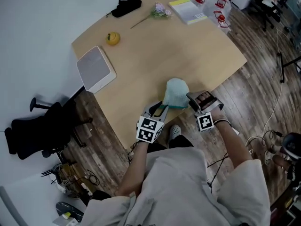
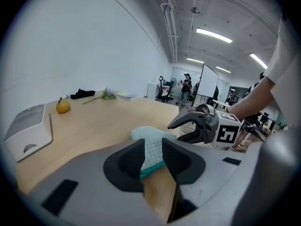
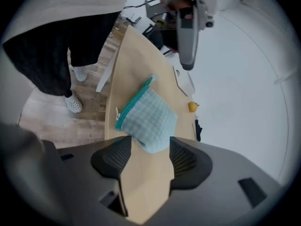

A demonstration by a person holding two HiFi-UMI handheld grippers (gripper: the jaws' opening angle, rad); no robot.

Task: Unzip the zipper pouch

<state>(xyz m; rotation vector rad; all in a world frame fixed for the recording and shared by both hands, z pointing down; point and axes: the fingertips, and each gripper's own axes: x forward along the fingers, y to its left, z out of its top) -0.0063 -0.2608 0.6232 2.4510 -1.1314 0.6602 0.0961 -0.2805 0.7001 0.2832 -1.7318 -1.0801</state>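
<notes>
A pale teal checked zipper pouch [image 1: 176, 93] lies near the table's front edge. My left gripper [image 1: 160, 110] comes at it from the near left. In the left gripper view its pads are shut on the pouch's near corner [image 2: 151, 150], by the darker teal zipper band. My right gripper [image 1: 195, 98] sits at the pouch's right end. In the right gripper view its jaws stand open, with the pouch's [image 3: 148, 117] rounded end lying loose between them. The zipper band [image 3: 133, 102] runs along one side, with a small white pull [image 3: 117, 112] at its end. Whether the zip is parted I cannot tell.
Farther back on the wooden table [image 1: 155, 55] are a white boxy device [image 1: 96, 68], a yellow fruit [image 1: 112, 38], a black item [image 1: 126, 6], a flower sprig [image 1: 160, 12] and a book [image 1: 187, 10]. A black chair [image 1: 42, 128] stands on the floor at the left.
</notes>
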